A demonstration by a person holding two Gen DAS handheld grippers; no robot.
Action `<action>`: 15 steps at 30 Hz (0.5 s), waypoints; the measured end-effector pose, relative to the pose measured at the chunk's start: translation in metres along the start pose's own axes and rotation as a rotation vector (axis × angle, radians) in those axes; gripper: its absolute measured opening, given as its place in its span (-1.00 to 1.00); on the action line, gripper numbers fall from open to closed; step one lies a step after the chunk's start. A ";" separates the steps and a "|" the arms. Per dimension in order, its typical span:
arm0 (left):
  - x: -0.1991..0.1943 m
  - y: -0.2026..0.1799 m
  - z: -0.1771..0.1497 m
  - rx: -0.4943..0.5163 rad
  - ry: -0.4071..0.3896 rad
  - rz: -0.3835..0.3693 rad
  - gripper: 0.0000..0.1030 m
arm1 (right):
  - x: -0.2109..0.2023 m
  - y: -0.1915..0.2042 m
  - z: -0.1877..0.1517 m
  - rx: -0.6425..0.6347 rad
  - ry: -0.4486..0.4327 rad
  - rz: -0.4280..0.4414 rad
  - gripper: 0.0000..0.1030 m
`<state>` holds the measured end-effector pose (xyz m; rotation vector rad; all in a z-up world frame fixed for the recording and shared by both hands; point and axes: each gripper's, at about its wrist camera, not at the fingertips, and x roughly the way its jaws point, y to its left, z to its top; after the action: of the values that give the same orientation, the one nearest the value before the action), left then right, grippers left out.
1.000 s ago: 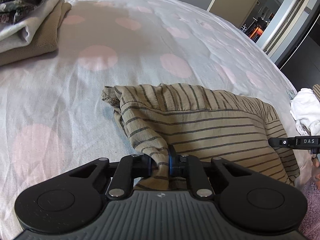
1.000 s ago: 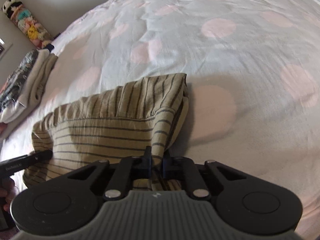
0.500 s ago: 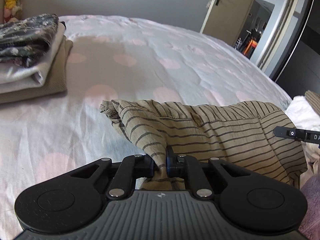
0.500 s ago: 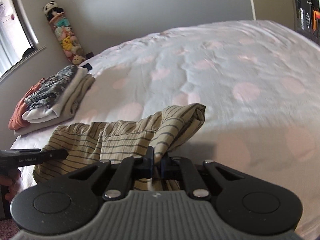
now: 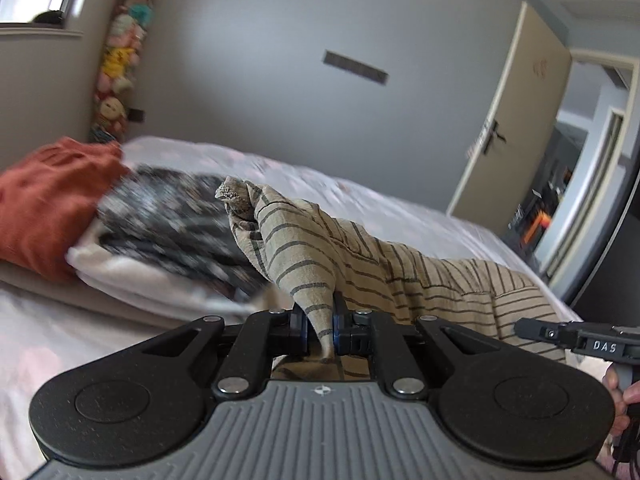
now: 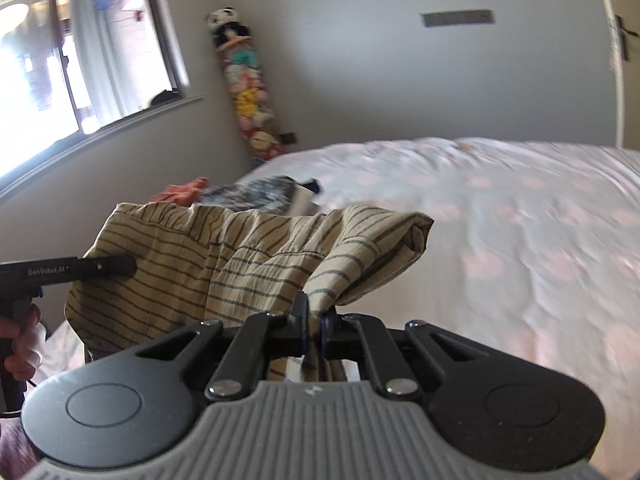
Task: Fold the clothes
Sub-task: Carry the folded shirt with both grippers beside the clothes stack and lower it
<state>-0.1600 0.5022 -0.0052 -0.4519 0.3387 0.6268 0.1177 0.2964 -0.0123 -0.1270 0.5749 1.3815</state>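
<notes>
A tan garment with dark thin stripes [image 5: 400, 272] hangs in the air above the bed [image 5: 400, 216], stretched between both grippers. My left gripper [image 5: 320, 330] is shut on a bunched fold near one end of it. My right gripper [image 6: 314, 328] is shut on a fold near the other end of the striped garment [image 6: 224, 268]. The right gripper's black finger [image 5: 560, 334] shows at the right edge of the left wrist view. The left gripper's finger [image 6: 80, 270] and a hand [image 6: 20, 344] show at the left of the right wrist view.
A stack of folded clothes [image 5: 132, 232], with an orange piece [image 5: 48, 192] and a dark patterned one on top, lies on the bed's left side. Behind it a column of plush toys [image 6: 248, 92] stands in the corner by a window [image 6: 80, 48]. A door [image 5: 508, 136] stands open at the right.
Both grippers rose with the striped garment, lifting it off the bed, and tilted up so the walls, window and door came into view. The grips held.
</notes>
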 end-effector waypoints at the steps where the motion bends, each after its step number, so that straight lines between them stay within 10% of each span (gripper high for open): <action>1: -0.010 0.012 0.008 -0.004 -0.010 0.012 -0.84 | 0.008 0.013 0.008 -0.016 -0.005 0.020 -0.86; 15: -0.103 0.172 0.077 0.100 0.053 0.261 -0.84 | 0.129 0.204 0.044 -0.095 0.065 0.274 -0.86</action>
<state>-0.3334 0.6148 0.0532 -0.3310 0.4825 0.8484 -0.0522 0.4706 0.0164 -0.1750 0.5962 1.6768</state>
